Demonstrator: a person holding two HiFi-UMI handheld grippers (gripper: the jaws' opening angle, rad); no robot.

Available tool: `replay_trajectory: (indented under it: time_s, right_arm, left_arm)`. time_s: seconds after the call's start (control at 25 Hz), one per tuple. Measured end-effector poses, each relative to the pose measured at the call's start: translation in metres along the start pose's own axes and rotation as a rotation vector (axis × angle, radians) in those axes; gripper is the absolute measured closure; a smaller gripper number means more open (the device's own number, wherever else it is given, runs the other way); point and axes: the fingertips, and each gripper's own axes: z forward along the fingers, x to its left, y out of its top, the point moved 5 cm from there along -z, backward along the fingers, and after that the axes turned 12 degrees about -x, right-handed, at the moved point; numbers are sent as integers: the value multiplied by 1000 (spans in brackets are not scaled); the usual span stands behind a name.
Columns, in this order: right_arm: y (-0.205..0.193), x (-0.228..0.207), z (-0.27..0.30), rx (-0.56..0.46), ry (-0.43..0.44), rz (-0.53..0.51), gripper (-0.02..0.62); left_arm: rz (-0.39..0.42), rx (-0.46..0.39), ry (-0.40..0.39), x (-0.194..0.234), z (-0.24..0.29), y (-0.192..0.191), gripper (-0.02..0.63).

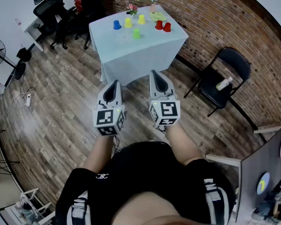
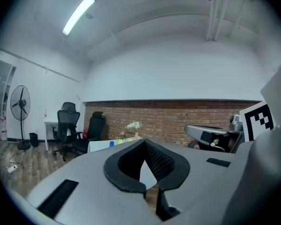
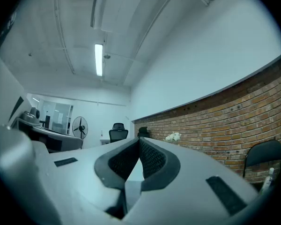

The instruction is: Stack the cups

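Coloured cups (image 1: pixel 136 33) are left unstacked on desk (image 1: pixel 131 60); left hand-held gripper (image 1: pixel 115 84) & right hand-held gripper (image 1: pixel 155 74) held shut, empty; approach needed.

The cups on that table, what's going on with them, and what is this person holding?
A person stands back from the table, holding a left gripper and a right gripper, both with jaws shut and empty. Six cups stand apart on the cloth: a blue cup, two yellow cups, a green cup and two red cups. None is stacked yet, so the stacking has not begun.
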Motion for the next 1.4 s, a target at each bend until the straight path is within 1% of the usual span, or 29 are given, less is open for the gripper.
replay_trajectory:
  time_s: [0.2,0.52,0.68,0.88,1.12,1.24,1.4]
  right_arm:
    - [5,-20,-9,-17,-26,19,594]
    - [9,-47,-25,-21,5,40,594]
    - [4,-69,-34,-10,25,46,594]
    - [-4,-90,-40,1,33,55,594]
    - [-15,-112,-20,-11,46,44,594]
    - [-24,-121,-3,-20,50,33,594]
    - [-35,-141,30,-28,50,15,594]
  left_arm:
    - [8,-12,7,-18,4,5,603]
    - [23,-11,34,-52,6,4,603]
    - [40,-13,48,-76,11,-3,603]
    - [51,9,46,-99,19,-17,603]
    - [60,-23,37,-105,53,-22,603]
    - [60,-36,33,-100,73,-28,603]
    - [42,-46,26,-87,117,-35,603]
